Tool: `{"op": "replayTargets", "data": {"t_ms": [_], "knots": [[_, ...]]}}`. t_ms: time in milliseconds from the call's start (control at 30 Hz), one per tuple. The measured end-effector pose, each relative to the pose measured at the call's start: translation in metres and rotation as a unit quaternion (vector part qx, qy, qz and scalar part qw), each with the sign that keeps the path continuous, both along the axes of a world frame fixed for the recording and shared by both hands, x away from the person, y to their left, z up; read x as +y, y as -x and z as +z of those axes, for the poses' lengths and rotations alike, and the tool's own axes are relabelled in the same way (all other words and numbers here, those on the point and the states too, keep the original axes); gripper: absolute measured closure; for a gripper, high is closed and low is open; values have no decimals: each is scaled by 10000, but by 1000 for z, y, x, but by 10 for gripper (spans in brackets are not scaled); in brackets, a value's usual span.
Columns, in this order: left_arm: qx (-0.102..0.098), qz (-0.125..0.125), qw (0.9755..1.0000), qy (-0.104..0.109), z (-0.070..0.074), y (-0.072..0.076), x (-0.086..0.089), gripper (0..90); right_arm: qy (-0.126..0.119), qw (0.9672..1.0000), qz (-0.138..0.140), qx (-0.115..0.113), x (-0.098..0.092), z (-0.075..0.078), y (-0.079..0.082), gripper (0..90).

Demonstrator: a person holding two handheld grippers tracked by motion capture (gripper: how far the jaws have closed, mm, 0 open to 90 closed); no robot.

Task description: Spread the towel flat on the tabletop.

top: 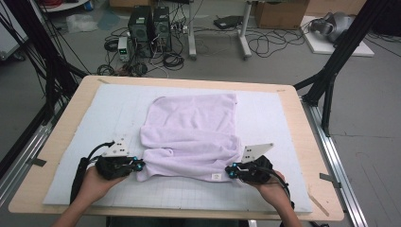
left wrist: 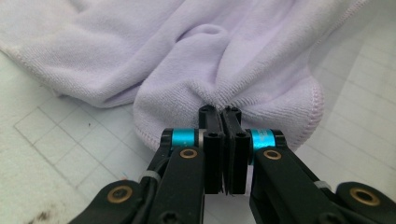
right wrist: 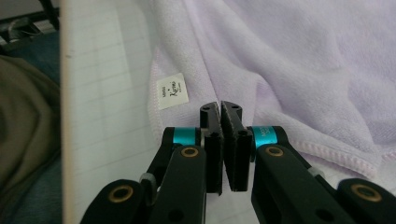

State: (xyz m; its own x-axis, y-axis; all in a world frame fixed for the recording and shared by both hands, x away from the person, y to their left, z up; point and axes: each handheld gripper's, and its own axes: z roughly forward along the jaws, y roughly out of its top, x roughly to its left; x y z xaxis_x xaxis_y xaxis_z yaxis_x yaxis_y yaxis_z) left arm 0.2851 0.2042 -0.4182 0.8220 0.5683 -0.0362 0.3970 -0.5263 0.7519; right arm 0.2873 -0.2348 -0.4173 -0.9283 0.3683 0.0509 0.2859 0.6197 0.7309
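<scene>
My left gripper point(left wrist: 219, 112) is clamped on the near-left corner of the lilac towel point(top: 194, 135), which lies half-folded mid-mat. My right gripper point(right wrist: 220, 108) pinches the near-right edge beside the towel's label point(right wrist: 172, 91), though how much cloth it has looks uncertain. It's soft, light, floppy; grip the hemmed corners.

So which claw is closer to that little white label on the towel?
Right. The right claw sits just beside the label; the left claw grips the towel's opposite corner.
</scene>
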Motion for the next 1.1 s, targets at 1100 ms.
{"op": "replayTargets", "data": {"t_ms": [1100], "knots": [[301,-337,9989,-108,-18,3,-5,881,223,9992,309,81,24,-19,2,861]]}}
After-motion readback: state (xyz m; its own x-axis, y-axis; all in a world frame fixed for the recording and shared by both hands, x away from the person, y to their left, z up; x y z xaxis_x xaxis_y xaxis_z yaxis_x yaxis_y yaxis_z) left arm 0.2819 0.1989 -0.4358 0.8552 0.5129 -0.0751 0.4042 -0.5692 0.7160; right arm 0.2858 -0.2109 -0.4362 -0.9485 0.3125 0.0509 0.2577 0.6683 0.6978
